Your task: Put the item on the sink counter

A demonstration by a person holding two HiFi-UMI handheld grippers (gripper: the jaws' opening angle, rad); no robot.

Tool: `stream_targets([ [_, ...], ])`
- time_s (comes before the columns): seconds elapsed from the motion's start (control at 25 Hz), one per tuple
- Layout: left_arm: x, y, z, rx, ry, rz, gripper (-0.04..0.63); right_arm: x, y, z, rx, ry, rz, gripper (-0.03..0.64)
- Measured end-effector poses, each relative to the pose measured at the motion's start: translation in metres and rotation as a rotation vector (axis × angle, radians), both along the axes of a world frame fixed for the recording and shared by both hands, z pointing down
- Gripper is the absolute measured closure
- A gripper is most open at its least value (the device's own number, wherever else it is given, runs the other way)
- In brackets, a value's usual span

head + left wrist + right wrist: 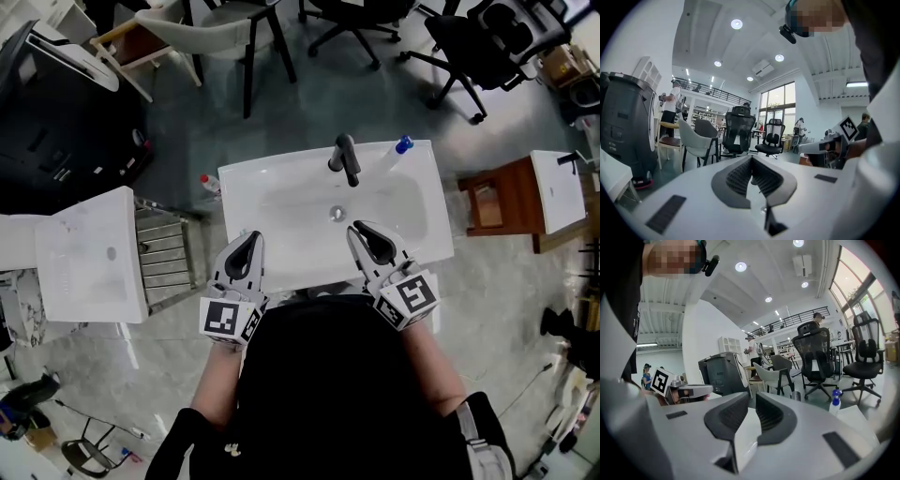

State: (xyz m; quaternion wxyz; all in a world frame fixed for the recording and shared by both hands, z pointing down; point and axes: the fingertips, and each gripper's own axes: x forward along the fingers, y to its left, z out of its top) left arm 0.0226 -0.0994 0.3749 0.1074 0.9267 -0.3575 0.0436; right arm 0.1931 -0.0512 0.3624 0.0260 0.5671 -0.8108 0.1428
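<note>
A person stands at the near edge of a white sink counter [246, 192], a gripper in each hand. The left gripper [251, 236] hovers over the counter's near left edge with its jaws pressed fully together and nothing in them. The right gripper [357, 228] reaches over the basin's near right side, its jaws drawn in to a bare slit, also empty. A spray bottle [398, 150] (blue-capped) stands at the counter's far right corner, just right of the black faucet [346, 159] and well apart from both grippers. Office chairs [352, 23] crowd the floor beyond the far edge.
</note>
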Motion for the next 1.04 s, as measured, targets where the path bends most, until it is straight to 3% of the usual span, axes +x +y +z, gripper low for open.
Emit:
stream_targets([
  [1.04,0.000,0.006,0.004,0.003,-0.052,0.022,0.574,-0.006,-0.006,0.001,-0.018,0.015,-0.029,0.551],
])
